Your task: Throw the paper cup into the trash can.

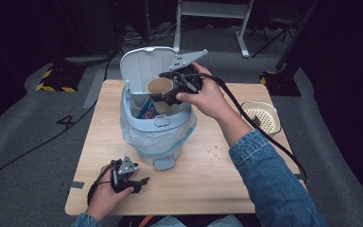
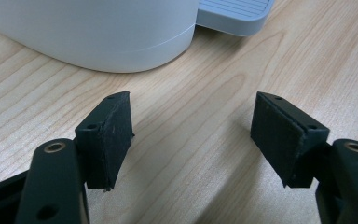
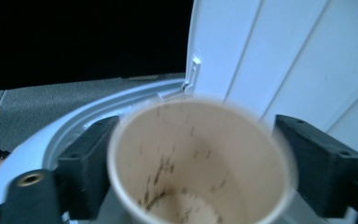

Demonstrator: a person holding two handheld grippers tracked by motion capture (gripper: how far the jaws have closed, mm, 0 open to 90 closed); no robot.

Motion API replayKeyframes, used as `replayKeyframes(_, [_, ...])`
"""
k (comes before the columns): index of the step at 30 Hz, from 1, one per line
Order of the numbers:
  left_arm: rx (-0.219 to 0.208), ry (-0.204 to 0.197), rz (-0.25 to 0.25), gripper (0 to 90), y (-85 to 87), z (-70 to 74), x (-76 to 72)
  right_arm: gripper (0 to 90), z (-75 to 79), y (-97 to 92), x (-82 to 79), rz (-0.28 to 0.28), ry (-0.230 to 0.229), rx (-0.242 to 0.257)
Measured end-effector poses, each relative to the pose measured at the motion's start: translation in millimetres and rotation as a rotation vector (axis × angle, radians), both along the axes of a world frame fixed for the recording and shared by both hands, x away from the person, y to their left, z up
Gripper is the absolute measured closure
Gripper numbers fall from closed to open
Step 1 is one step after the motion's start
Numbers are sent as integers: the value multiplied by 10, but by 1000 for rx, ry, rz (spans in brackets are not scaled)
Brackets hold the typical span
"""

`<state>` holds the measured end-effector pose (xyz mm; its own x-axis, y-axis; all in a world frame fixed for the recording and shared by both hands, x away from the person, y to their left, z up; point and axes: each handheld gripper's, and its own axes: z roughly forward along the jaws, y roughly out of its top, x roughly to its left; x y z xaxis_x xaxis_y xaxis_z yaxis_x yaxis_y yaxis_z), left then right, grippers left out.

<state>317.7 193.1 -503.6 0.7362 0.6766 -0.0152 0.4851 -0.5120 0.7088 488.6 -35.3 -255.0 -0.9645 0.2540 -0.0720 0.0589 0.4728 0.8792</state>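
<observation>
Left gripper (image 1: 131,179) rests on table (image 1: 208,179) by bin (image 1: 156,127), jaws wide, empty. Right gripper (image 1: 177,90) flanks paper cup (image 1: 159,88) above open bin; grip contact unclear. Advice: centre cup over liner, then release.

A "4", it seems, marks the grey floor (image 1: 23,137).
</observation>
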Motion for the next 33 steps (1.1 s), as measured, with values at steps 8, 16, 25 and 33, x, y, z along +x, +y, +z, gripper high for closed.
replayKeyframes(8, [1, -1, 0, 298, -1, 0, -1, 160, 91, -72, -10, -27, 7, 97])
replayKeyframes(16, [0, 0, -1, 299, 0, 0, -1, 267, 233, -351, -156, -82, -32, 70])
replayKeyframes(25, [-29, -6, -5, 365, 4, 27, -21, 319, 455, -891, -387, -148, -31, -35])
replayKeyframes(33, [-53, -20, 7, 364, 70, 134, -31, 303, 440, -1438, -544, -230, -63, -60])
